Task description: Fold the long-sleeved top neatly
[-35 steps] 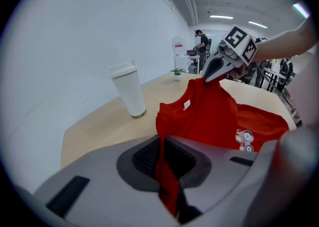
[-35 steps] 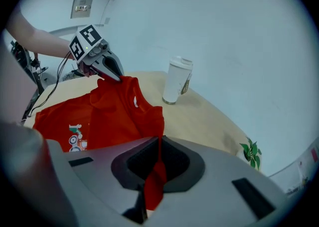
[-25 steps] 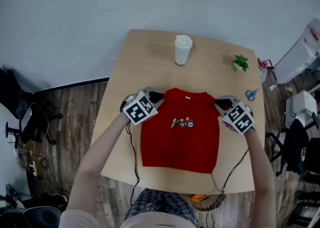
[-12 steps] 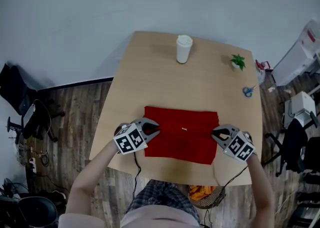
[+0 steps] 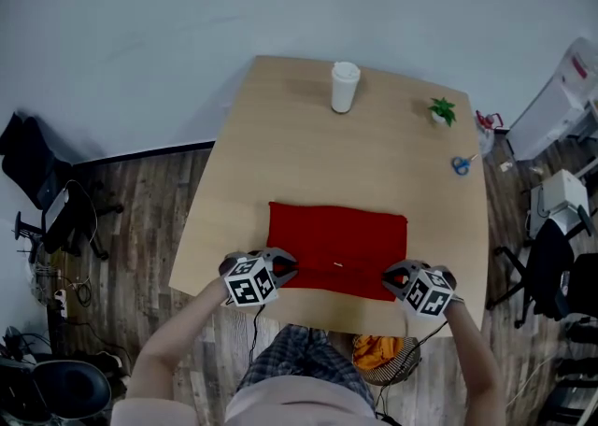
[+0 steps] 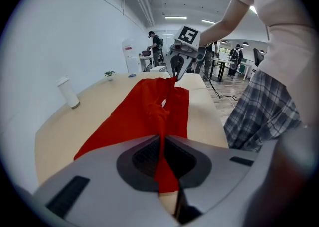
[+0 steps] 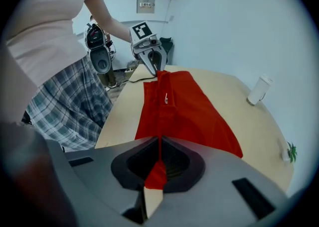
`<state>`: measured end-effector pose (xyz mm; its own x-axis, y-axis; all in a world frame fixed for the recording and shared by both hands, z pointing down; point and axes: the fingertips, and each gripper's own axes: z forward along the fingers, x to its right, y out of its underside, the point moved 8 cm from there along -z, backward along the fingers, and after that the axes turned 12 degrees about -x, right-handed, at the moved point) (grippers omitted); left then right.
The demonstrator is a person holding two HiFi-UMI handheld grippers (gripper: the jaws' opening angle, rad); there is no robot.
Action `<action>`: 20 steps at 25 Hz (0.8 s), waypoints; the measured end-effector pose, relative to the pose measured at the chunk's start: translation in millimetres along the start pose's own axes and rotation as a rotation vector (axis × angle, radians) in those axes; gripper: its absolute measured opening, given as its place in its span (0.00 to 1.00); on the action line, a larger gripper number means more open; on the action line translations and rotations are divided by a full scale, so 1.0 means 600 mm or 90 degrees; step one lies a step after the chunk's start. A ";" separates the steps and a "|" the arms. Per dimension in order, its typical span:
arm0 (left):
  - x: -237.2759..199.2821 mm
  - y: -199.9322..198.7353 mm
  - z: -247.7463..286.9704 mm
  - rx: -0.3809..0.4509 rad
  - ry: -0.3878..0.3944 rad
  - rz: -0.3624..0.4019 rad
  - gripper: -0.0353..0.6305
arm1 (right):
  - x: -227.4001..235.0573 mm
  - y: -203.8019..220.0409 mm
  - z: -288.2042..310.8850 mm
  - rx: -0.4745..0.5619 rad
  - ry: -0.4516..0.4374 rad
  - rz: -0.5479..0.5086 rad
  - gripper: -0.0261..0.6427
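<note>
While the red long-sleeved top (image 5: 336, 242) lies as a wide, folded rectangle across the near half of the pale wooden surface (image 5: 280, 144), its near edge runs close to the surface's near rim. The left gripper (image 5: 283, 269) is clamped tight on the top's near-left corner, and the left gripper view shows a thin pinch of red cloth squeezed between its closed jaws. The right gripper (image 5: 391, 276) grips the near-right corner in the same way, jaws closed on a fold of the fabric (a sliver of red pokes out below them). Between the two grippers the cloth is drawn into a raised ridge, with a small white tag (image 5: 338, 265) near its middle. Well apart from the top, a white lidded cup (image 5: 345, 87) stands at the far edge, a small green plant (image 5: 441, 111) at the far right, and blue-handled scissors (image 5: 461, 164) lie near the right edge.
</note>
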<state>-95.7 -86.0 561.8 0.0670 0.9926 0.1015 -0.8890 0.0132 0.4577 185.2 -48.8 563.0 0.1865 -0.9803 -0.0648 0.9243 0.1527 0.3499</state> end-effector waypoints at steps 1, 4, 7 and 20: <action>0.006 0.004 0.007 -0.005 0.006 0.000 0.09 | -0.009 0.002 0.012 -0.011 -0.005 -0.006 0.08; 0.016 0.013 0.024 -0.019 0.018 -0.001 0.10 | -0.023 0.011 0.042 -0.031 -0.012 0.000 0.08; 0.022 0.018 0.035 -0.028 0.026 -0.005 0.10 | -0.030 0.018 0.061 -0.039 -0.013 0.022 0.08; 0.067 0.035 0.039 -0.051 0.160 -0.020 0.34 | -0.079 0.039 0.081 -0.082 -0.101 0.026 0.32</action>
<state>-100.8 -48.9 596.3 -0.0103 0.9902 -0.1393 -0.9221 0.0445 0.3844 181.8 -5.0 619.6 0.1800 -0.9788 0.0981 0.9537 0.1981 0.2263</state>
